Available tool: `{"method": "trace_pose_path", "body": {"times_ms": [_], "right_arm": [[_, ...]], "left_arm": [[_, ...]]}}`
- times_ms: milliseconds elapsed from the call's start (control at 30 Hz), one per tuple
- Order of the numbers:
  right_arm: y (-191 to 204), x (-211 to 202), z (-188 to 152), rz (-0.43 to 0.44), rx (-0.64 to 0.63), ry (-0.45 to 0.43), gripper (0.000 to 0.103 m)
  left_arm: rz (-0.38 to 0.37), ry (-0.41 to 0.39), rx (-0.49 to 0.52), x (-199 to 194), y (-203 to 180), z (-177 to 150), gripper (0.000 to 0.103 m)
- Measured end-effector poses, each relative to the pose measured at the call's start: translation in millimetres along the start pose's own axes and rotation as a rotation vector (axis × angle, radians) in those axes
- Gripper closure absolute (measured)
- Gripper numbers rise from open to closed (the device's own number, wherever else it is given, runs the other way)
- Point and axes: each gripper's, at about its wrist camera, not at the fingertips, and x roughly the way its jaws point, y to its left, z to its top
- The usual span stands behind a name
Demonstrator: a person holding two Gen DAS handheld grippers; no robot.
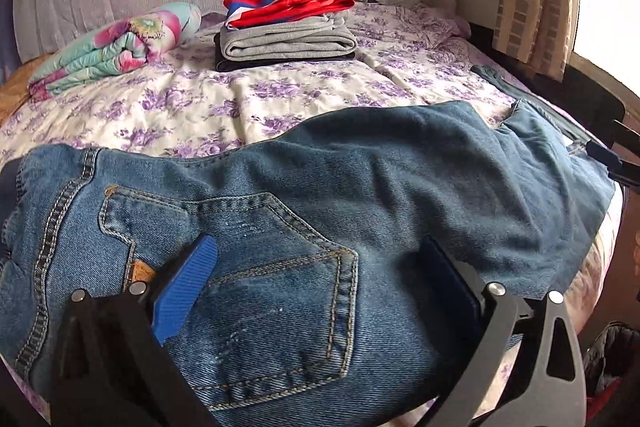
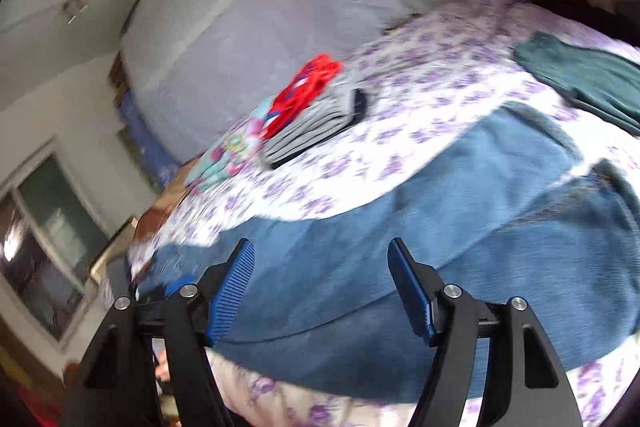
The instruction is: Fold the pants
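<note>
We find no readable writing on anything: the tan patch (image 1: 143, 270) at the waistband of the jeans (image 1: 304, 211) sits half hidden behind the left finger in the lower left of the left wrist view, and whatever it carries is too small to make out.

The jeans lie flat across the purple-flowered bedsheet (image 1: 224, 99), filling the lower half of that view, back pocket (image 1: 240, 267) up, with the legs running off to the right edge. Our left gripper (image 1: 320, 267) has its fingers spread wide apart, nothing clamped, and the pocket lies between the blue pads (image 1: 188, 291). Whether the tips touch the denim we cannot tell.

In the right wrist view, tilted and blurred, our right gripper (image 2: 320, 283) also stands with its fingers apart, empty, with the jeans (image 2: 400, 259) spread in the lower centre of the frame beyond and between the tips.

A stack of folded clothes (image 1: 286, 31), red on top, then grey, then dark, rests at upper centre, a rolled floral blanket (image 1: 116, 47) to its left. A dark green garment (image 2: 580, 79) lies at the right edge.
</note>
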Motion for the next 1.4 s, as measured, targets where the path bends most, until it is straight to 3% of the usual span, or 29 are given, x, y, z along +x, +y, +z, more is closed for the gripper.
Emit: {"method": "trace_pose_path", "body": {"times_ms": [100, 200, 367, 567, 667, 700, 733, 800, 1033, 1133, 1200, 1267, 1333, 1400], "right_arm": [[-59.5, -3.2, 23.9, -0.047, 0.283, 0.018, 0.026], [-100.4, 4.2, 31.9, 0.052, 0.497, 0.048, 0.026], [-124.1, 23.8, 38.1, 0.047, 0.618, 0.106, 0.027], [-108.3, 48.6, 51.4, -0.134, 0.512, 0.199, 0.028], [-104.4, 60.1, 58.9, -0.172, 0.440, 0.160, 0.032], [-104.3, 62.7, 59.2, -0.178, 0.419, 0.144, 0.049], [-105.5, 64.5, 58.6, -0.177, 0.411, 0.128, 0.073], [-109.7, 61.5, 54.2, -0.149, 0.419, 0.092, 0.096], [-70.3, -36.8, 54.5, -0.053, 0.297, -0.092, 0.096], [-76.7, -57.5, 29.7, -0.111, 0.282, -0.065, 0.096], [-105.3, -49.6, -2.1, -0.162, 0.374, -0.003, 0.096], [-134.6, -45.9, -33.4, -0.099, 0.521, -0.002, 0.097], [-134.5, -51.2, -33.6, -0.074, 0.509, -0.030, 0.096], [-120.1, -53.9, -23.6, -0.122, 0.424, -0.033, 0.094]], "left_arm": [[0.005, -0.001, 0.005, 1.8, -0.9, 0.9, 0.005], [0.004, -0.007, 0.003, 1.0, -0.2, 0.9, 0.005], [-0.001, -0.014, 0.006, 0.1, 0.4, 0.5, 0.005], [-0.001, -0.016, 0.007, -1.2, -0.3, 0.1, 0.005], [-0.004, -0.019, 0.006, -2.5, -0.8, 0.2, 0.005], [-0.003, -0.019, 0.006, -2.4, -1.0, 0.2, 0.005], [-0.003, -0.017, 0.007, -2.4, -1.2, 0.3, 0.005], [0.000, -0.015, 0.009, -2.7, -2.1, 0.1, 0.005], [-0.016, -0.022, 0.003, -5.0, -2.7, 1.5, 0.005], [-0.019, -0.019, 0.005, -4.9, -2.3, 2.1, 0.005], [-0.020, -0.016, 0.006, -4.9, -2.6, 2.5, 0.005], [-0.026, -0.008, 0.014, -4.9, -2.2, 2.4, 0.005], [-0.034, 0.004, 0.026, -5.2, -1.5, 2.5, 0.005], [-0.038, 0.032, 0.035, -6.5, -1.4, 5.6, 0.005]]}}
